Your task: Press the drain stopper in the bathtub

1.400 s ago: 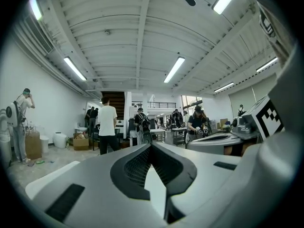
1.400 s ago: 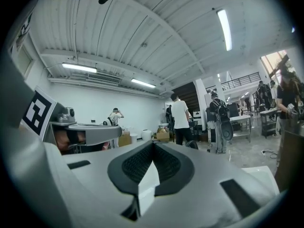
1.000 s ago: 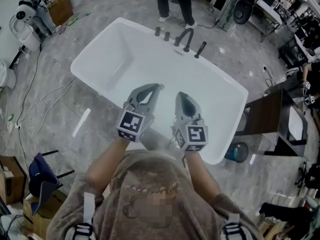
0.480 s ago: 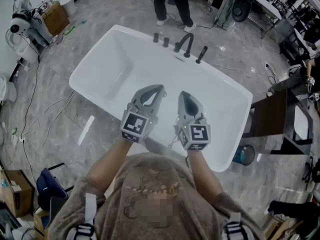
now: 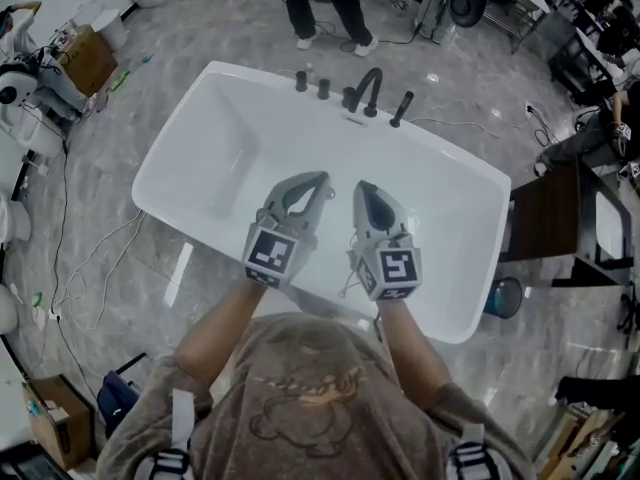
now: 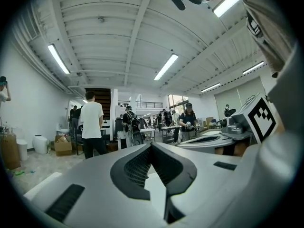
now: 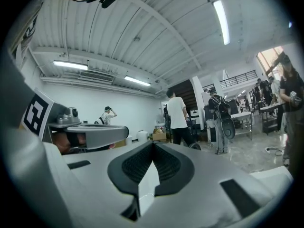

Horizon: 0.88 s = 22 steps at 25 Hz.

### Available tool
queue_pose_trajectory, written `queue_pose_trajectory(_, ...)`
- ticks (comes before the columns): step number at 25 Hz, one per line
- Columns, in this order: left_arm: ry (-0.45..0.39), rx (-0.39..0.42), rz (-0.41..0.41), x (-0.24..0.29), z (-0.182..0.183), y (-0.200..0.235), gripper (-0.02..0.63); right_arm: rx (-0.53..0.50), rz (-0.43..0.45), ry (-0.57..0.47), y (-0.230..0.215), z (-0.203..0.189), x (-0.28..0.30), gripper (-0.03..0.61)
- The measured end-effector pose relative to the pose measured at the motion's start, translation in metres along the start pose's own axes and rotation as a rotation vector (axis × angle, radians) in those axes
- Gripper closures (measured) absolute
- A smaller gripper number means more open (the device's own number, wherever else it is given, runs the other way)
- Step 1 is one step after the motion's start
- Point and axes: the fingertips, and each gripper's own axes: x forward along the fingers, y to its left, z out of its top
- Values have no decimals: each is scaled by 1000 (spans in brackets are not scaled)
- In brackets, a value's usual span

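Note:
A white bathtub (image 5: 200, 138) lies slantwise on the grey floor in the head view; no drain stopper shows in it from here. My left gripper (image 5: 318, 179) and right gripper (image 5: 361, 187) hang side by side over the tub's near half, with their tips towards the far rim. Both are shut with nothing between their jaws. The left gripper (image 6: 151, 147) view looks out level into the hall, and so does the right gripper (image 7: 153, 144) view. Neither of them shows the tub.
A black faucet (image 5: 368, 86) and knobs stand on the tub's far rim, with a person's legs (image 5: 322, 8) just beyond. A dark table (image 5: 540, 223) and a blue bin (image 5: 505, 296) stand right of the tub. Cables and boxes (image 5: 85, 58) lie at the left.
The head view has shifted, so the whole tub sits lower and more centred in the picture. Both grippers stay shut, side by side, in nearly the same place.

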Motion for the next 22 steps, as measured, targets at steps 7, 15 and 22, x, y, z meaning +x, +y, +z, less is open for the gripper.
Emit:
queue_pose_trajectory(7,12,-30,-18,18,-14,30,608,-7,-34,17,-6,-14,37,578)
queue_pose_trajectory(15,13,-15,-66,42,-48,52,609,-14,-76,0,-22,-36,74,578)
queue_pose_trajectory(22,11,-36,-82,58,-81,68,608,-11,-103,9,-30,-63,96,578)
